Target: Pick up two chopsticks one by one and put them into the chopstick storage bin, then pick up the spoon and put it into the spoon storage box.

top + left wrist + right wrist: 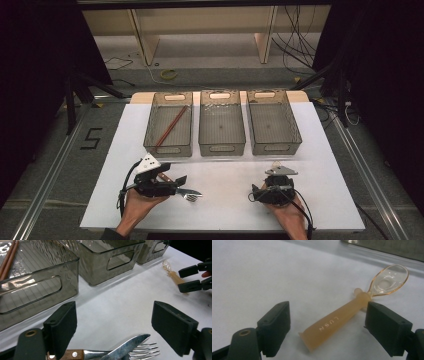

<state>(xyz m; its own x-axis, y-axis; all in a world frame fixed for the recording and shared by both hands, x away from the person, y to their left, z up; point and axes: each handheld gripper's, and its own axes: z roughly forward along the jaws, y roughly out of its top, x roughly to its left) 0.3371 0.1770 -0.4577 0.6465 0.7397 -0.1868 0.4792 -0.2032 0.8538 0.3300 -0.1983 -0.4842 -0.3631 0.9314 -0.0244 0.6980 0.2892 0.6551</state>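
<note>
A knife (125,348) with a wooden handle and a metal fork (146,351) lie crossed on the white table sheet (225,170). My left gripper (113,315) stands open just over them; in the high view it (181,181) points right, with the fork (192,196) beyond its tips. A translucent orange spoon (337,320) marked LUSN lies flat between the jaws of my open right gripper (327,315), bowl pointing away. The high view has that gripper (254,192) at the front right, pointing left. The left gripper view shows the spoon (172,273) beside the right gripper (186,277).
Three smoky translucent bins stand in a row at the back: left bin (168,148), middle bin (222,148), right bin (275,148). A pair of reddish-brown chopsticks (171,126) lies in the left bin. Dark stands and cables flank the table.
</note>
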